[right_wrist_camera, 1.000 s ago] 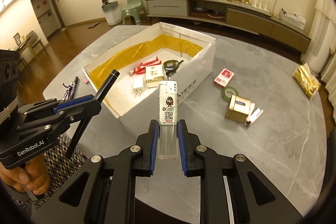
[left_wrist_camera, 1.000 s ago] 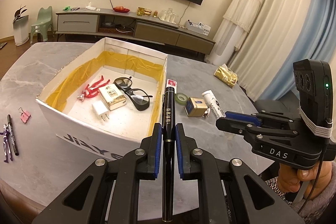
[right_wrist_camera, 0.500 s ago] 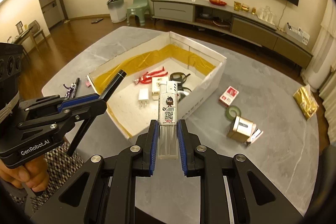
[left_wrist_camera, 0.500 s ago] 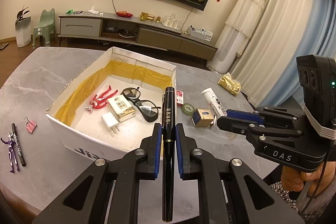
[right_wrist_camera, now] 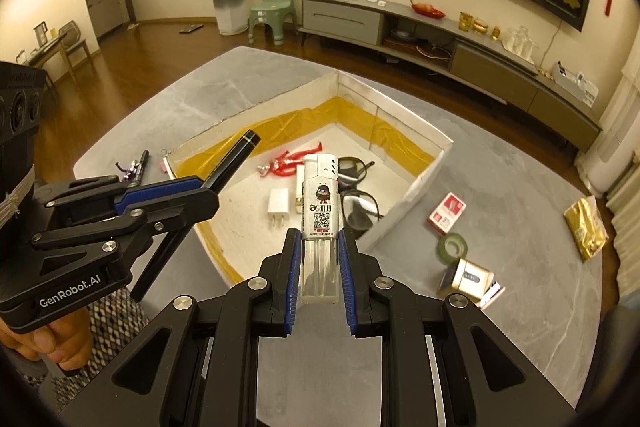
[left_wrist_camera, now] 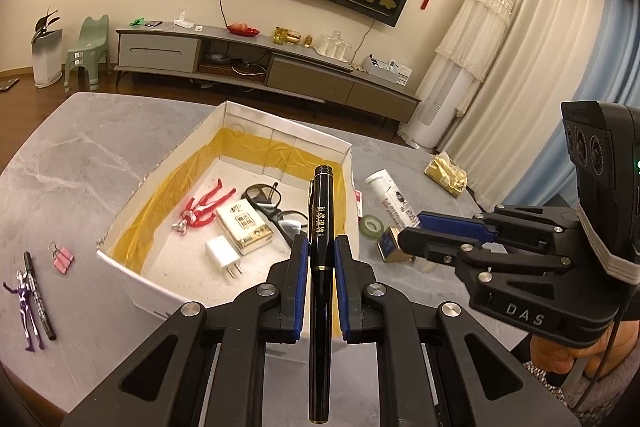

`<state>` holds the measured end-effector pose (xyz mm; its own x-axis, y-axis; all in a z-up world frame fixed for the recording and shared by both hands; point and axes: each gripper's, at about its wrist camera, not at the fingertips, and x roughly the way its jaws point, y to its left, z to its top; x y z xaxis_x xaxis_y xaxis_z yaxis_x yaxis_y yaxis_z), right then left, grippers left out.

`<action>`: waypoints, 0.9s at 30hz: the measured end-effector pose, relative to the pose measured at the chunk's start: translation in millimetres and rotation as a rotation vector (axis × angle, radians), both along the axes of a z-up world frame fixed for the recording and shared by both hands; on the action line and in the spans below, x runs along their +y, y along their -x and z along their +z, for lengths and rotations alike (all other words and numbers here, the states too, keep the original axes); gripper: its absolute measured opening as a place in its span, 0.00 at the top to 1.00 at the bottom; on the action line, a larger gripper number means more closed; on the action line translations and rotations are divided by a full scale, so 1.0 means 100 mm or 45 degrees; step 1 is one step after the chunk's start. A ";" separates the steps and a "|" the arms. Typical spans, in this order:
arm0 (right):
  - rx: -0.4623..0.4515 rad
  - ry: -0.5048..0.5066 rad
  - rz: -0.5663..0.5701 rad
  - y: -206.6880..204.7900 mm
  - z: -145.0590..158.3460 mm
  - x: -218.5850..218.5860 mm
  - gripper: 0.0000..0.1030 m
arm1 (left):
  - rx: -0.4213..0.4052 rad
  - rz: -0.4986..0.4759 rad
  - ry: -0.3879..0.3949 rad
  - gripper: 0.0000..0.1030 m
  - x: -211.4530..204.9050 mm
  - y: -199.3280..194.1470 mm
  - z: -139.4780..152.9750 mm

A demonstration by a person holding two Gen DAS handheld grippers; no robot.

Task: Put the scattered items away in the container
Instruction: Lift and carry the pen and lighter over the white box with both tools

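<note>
Grey marble counter (left_wrist_camera: 80, 163), white box (left_wrist_camera: 132, 267) ahead: left tool (left_wrist_camera: 321, 251) clamps a black pen (left_wrist_camera: 321, 227), right tool (right_wrist_camera: 319, 247) clamps a lighter (right_wrist_camera: 321, 203). Both hover above it; best to lower inside before releasing, clear of the glasses (right_wrist_camera: 360, 203).

The box (left_wrist_camera: 224, 267) stands on the table (left_wrist_camera: 80, 163). In it lie a figure (left_wrist_camera: 204, 207), a pack (left_wrist_camera: 244, 227) beside it, a plug (left_wrist_camera: 222, 255) nearer the front wall, and glasses (left_wrist_camera: 276, 205) toward the right wall. Left of the box lie a clip (left_wrist_camera: 62, 259), a marker (left_wrist_camera: 38, 295) and a second figure (left_wrist_camera: 26, 307) side by side. Right of the box lie a card box (right_wrist_camera: 448, 211), tape (right_wrist_camera: 452, 247), a tin (right_wrist_camera: 466, 277) in front of the tape, a tube (left_wrist_camera: 390, 195), and a packet (right_wrist_camera: 586, 227) farther right
</note>
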<state>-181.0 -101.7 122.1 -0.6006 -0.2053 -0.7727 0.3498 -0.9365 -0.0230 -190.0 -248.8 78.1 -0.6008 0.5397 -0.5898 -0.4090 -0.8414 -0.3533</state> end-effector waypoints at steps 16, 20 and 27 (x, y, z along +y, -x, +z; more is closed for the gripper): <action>-0.074 0.008 0.003 0.52 -0.19 -0.16 0.81 | -0.074 0.030 0.003 0.87 -0.03 0.53 -0.16; -0.088 0.015 -0.006 0.66 -0.21 -0.16 0.81 | -0.092 0.052 0.017 0.87 -0.04 0.65 -0.22; -0.116 0.006 -0.010 0.88 -0.29 -0.17 0.81 | -0.130 0.106 0.029 0.87 -0.09 0.83 -0.32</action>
